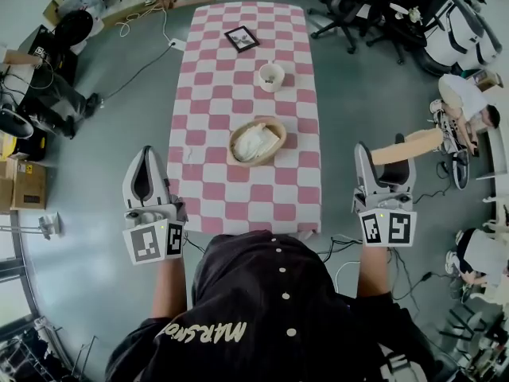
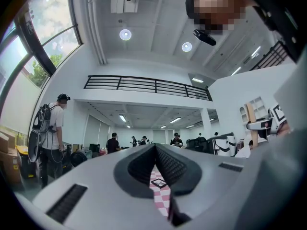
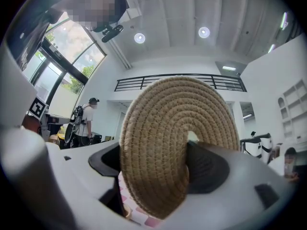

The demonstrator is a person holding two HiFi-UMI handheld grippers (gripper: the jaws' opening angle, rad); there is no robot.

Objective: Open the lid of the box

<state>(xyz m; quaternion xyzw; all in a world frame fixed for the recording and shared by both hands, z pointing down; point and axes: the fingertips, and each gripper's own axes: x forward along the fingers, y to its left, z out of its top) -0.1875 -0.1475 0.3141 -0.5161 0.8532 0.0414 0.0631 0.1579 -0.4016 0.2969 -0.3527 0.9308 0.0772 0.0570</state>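
The box is a round woven basket in the middle of the pink-and-white checkered table. It stands uncovered, with a white cloth showing inside. Its round woven lid fills the right gripper view, held up in the air between the jaws of my right gripper. In the head view that right gripper hangs off the table's right side. My left gripper hovers off the table's left side, its fingers meeting at the tips with nothing in them.
A white cup and a small dark picture frame sit farther up the table. Office chairs stand at the far right. A person sits on the floor to the right, and cardboard boxes lie at the left.
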